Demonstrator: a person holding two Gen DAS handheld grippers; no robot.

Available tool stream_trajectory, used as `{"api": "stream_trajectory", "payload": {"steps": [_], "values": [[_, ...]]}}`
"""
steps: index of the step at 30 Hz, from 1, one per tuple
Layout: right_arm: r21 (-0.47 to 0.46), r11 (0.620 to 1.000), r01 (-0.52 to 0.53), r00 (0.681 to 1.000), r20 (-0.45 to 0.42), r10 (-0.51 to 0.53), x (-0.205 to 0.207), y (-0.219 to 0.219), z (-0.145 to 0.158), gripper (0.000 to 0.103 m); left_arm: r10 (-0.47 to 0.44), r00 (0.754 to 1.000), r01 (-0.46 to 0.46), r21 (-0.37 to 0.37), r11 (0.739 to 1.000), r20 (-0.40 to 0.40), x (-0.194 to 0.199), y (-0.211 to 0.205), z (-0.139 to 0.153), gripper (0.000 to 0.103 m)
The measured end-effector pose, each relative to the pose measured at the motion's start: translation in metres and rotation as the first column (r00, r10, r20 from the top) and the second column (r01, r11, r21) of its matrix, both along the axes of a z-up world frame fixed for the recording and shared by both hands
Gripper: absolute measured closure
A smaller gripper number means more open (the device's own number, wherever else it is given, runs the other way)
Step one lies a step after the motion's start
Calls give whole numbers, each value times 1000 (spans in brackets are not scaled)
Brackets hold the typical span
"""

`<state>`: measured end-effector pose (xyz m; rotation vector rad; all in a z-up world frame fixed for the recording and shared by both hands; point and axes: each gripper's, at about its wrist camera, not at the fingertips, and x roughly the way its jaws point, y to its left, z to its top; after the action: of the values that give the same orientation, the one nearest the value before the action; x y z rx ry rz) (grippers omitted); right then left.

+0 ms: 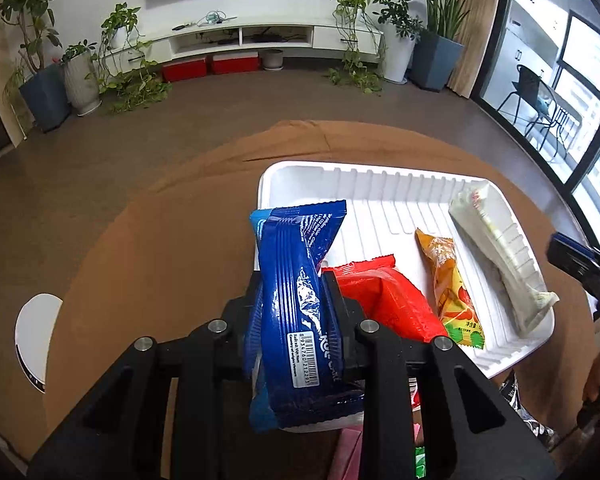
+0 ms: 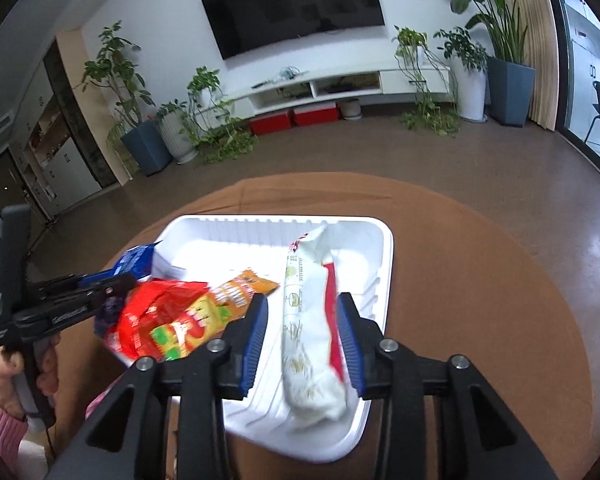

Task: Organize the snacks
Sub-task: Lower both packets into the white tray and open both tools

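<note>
My left gripper [image 1: 294,292] is shut on a blue snack pack [image 1: 296,280] and holds it upright over the left rim of the white tray [image 1: 364,184]. In the tray lie a red pack [image 1: 392,300], an orange-yellow pack [image 1: 452,288] and a white pack [image 1: 500,256]. My right gripper [image 2: 302,316] is open, its blue-padded fingers on either side of the white pack [image 2: 308,320], above the tray [image 2: 260,228]. The red pack [image 2: 148,312], the orange-yellow pack [image 2: 220,300] and the left gripper [image 2: 112,284] with the blue pack [image 2: 136,260] show at the left.
The tray sits on a round table with a brown cloth [image 1: 160,240]. A pink pack [image 1: 348,456] and a green one [image 1: 420,462] lie near the table's front edge under my left gripper. A white round stool [image 1: 36,336] stands left of the table.
</note>
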<state>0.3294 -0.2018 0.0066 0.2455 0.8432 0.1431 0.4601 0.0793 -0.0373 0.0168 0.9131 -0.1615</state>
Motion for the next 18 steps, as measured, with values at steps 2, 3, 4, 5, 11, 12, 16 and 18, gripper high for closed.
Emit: {"api": "stream_trajectory", "payload": {"steps": [2, 3, 4, 5, 11, 12, 16, 18], "values": [[11, 1000, -6, 1000, 10, 6, -8, 1, 5, 64, 4, 1000, -4, -6, 1000, 10, -5, 3, 5, 77], [18, 1000, -12, 1000, 15, 12, -14, 1, 7, 63, 7, 1000, -7, -9, 1000, 14, -6, 4, 7, 77], [22, 1000, -15, 1000, 21, 15, -21, 2, 8, 63, 10, 1000, -9, -14, 1000, 19, -8, 6, 10, 77], [25, 1000, -19, 999, 26, 18, -26, 2, 9, 63, 8, 1000, -8, -18, 1000, 23, -11, 7, 13, 77], [28, 998, -50, 998, 50, 48, -55, 8, 18, 59, 11, 998, -9, -34, 999, 57, -29, 12, 30, 77], [28, 998, -52, 997, 53, 51, -61, 10, 20, 58, 12, 998, -10, -36, 999, 59, -32, 13, 32, 77], [23, 997, -71, 996, 64, 70, -79, 11, 24, 56, 14, 998, -12, -34, 999, 58, -47, 16, 38, 77], [18, 997, -78, 995, 68, 77, -88, 12, 25, 55, 14, 998, -12, -33, 999, 57, -59, 18, 40, 77]]}}
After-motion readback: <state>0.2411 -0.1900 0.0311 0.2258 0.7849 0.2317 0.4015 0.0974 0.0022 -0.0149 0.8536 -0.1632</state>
